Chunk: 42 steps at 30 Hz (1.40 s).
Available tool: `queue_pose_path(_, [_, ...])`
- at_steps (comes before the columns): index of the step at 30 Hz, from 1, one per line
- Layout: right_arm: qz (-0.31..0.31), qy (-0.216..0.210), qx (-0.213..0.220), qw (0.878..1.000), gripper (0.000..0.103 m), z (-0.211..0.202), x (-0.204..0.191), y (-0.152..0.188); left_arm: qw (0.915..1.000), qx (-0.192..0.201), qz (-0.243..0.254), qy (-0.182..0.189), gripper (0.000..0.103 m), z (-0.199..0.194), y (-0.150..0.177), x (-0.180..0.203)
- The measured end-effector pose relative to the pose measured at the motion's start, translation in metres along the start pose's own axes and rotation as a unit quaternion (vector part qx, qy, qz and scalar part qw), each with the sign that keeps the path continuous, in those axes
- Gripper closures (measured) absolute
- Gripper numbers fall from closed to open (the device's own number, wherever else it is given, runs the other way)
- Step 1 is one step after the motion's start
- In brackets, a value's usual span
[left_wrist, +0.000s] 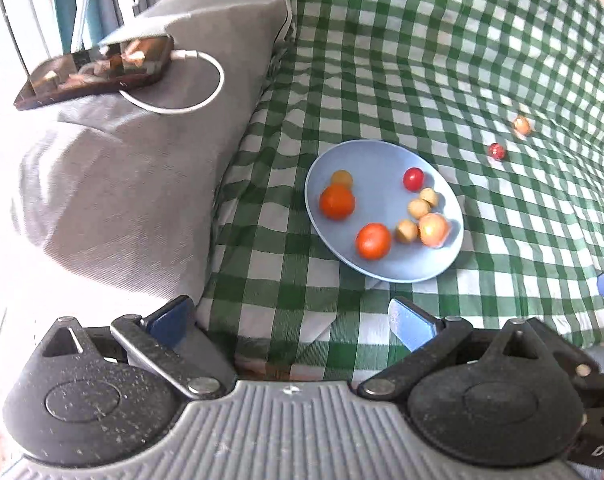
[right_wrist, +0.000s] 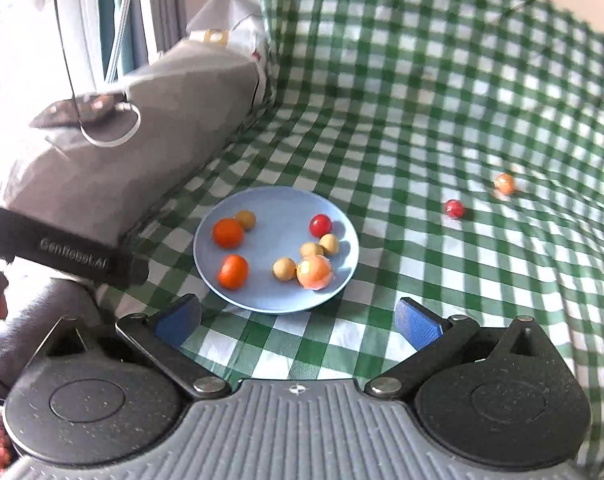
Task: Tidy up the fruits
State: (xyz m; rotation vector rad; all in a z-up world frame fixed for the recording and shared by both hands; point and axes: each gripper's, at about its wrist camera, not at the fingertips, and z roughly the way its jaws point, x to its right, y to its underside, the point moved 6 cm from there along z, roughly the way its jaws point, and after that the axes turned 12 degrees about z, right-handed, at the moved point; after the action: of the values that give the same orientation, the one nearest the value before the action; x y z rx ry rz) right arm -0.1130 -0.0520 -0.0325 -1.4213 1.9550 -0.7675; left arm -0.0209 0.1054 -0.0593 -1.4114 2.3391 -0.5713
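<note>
A light blue plate [left_wrist: 382, 272] [right_wrist: 277, 204] lies on the green checked cloth and holds several small fruits: two orange ones [left_wrist: 337, 201] [right_wrist: 228, 233], a red cherry tomato [left_wrist: 413, 178] [right_wrist: 320, 225], tan round ones [right_wrist: 284, 269] and a pale orange one in netting [left_wrist: 434, 230] [right_wrist: 314, 272]. Two small fruits lie loose on the cloth to the right: a red one [left_wrist: 496, 151] [right_wrist: 454, 208] and an orange one [left_wrist: 521, 125] [right_wrist: 504, 183]. My left gripper [left_wrist: 291, 316] is open and empty, short of the plate. My right gripper [right_wrist: 297, 322] is open and empty at the plate's near rim.
A grey cushion [left_wrist: 141, 180] [right_wrist: 121, 168] lies left of the plate with a phone [left_wrist: 97, 74] and white cable [left_wrist: 205, 92] on it. The left gripper's black body [right_wrist: 65, 256] crosses the right wrist view at left. The checked cloth [left_wrist: 462, 60] spreads far right.
</note>
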Motion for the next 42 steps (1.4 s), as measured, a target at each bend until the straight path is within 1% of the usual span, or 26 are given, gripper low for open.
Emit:
queue_pose_path(5, [0.003,0.005,0.039,0.999,0.001,-0.033,-0.006,0.004,0.9994,0.032,0.010,0.000,0.000,-0.029,0.004,0.008])
queue_pose_path(8, [0.006,0.004,0.051,0.999,0.001,-0.047,-0.009,0.008,0.9988,0.044,0.020,-0.001,0.000,-0.039,0.005,0.014])
queue_pose_path(18, [-0.004,0.000,0.071,0.997,0.001,-0.069,-0.015,0.017,0.9978,0.056,0.036,-0.005,0.000,-0.058,0.019,0.022])
queue_pose_path(35, [-0.001,0.001,0.062,0.998,0.001,-0.064,-0.013,0.015,0.9980,0.052,0.037,-0.006,0.000,-0.057,0.017,0.021])
queue_pose_path(42, [-0.002,-0.001,0.052,0.999,0.001,-0.057,-0.013,0.016,0.9984,0.043,0.036,-0.003,0.000,-0.051,0.016,0.022])
